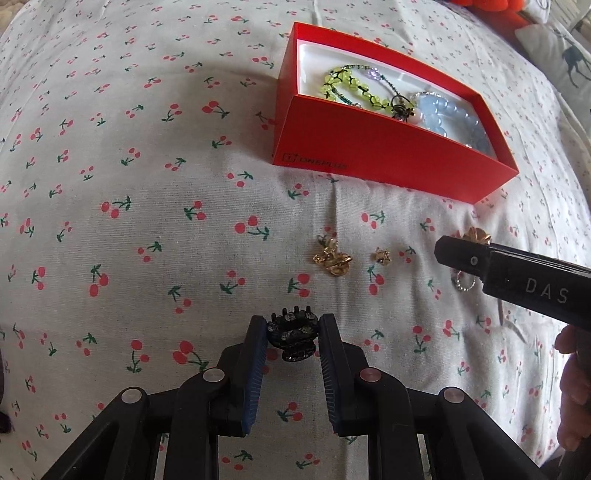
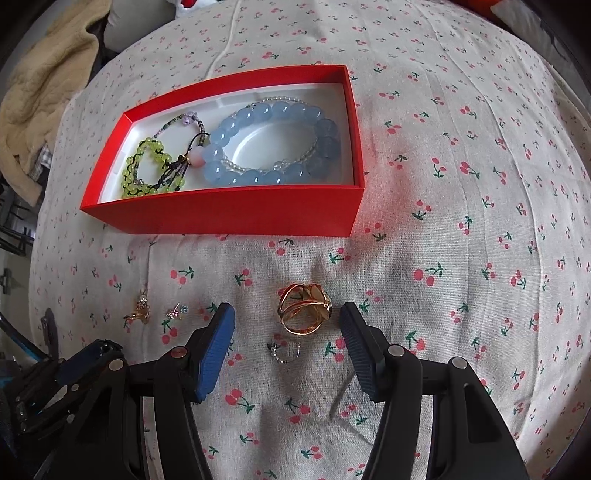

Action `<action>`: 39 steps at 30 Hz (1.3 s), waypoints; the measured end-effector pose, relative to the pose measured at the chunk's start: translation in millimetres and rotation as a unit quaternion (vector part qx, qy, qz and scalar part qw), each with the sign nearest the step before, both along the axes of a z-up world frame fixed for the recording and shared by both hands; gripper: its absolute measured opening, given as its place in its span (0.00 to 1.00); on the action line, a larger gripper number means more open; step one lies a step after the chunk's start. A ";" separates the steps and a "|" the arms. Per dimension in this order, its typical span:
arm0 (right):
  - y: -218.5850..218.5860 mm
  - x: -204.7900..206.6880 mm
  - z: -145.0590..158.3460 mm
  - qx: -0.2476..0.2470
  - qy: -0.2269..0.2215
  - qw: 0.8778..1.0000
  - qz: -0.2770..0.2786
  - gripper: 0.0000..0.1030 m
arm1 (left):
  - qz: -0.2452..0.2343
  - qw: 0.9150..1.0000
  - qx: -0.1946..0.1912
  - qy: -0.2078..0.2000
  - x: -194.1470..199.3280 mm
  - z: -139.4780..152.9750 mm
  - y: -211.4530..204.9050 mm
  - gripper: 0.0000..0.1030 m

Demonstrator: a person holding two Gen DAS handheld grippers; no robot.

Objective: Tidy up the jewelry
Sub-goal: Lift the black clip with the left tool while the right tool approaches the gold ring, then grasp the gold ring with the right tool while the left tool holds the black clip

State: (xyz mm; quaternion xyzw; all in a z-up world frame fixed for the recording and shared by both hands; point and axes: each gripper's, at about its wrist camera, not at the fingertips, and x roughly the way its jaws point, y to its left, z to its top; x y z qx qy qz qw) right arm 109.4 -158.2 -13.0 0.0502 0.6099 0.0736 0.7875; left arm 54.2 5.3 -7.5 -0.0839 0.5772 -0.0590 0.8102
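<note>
My left gripper is shut on a small black claw hair clip studded with stones, held over the cherry-print bedspread. My right gripper is open and points down, its blue pads on either side of a large gold ring without touching it. A thin silver ring lies just nearer. One right finger crosses the left wrist view. The red box holds a green bead bracelet and a blue bead bracelet. Two small gold pieces lie in front of the box.
A beige blanket is bunched at the bed's far left edge. A pillow with a deer print and something orange sit beyond the box. A person's hand grips the right tool.
</note>
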 end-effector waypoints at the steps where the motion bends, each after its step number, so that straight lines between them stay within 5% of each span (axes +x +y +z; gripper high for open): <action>1: -0.1 0.6 -0.2 0.001 -0.001 1.000 -0.001 0.60 | 0.000 1.000 -0.001 0.000 0.4 -0.3 0.8 0.22; 5: -0.5 1.5 -0.1 -0.004 -0.007 1.000 -0.001 0.57 | 0.001 1.000 -0.003 0.001 2.8 -1.0 1.3 0.22; 13: -0.5 9.2 0.6 -0.022 -0.014 1.000 0.002 0.28 | 0.001 1.000 -0.005 0.001 1.4 0.7 3.3 0.22; 39: -11.2 -21.7 36.1 -0.017 -0.056 0.998 0.030 0.28 | 0.005 0.999 -0.004 -0.034 -1.1 22.8 9.6 0.22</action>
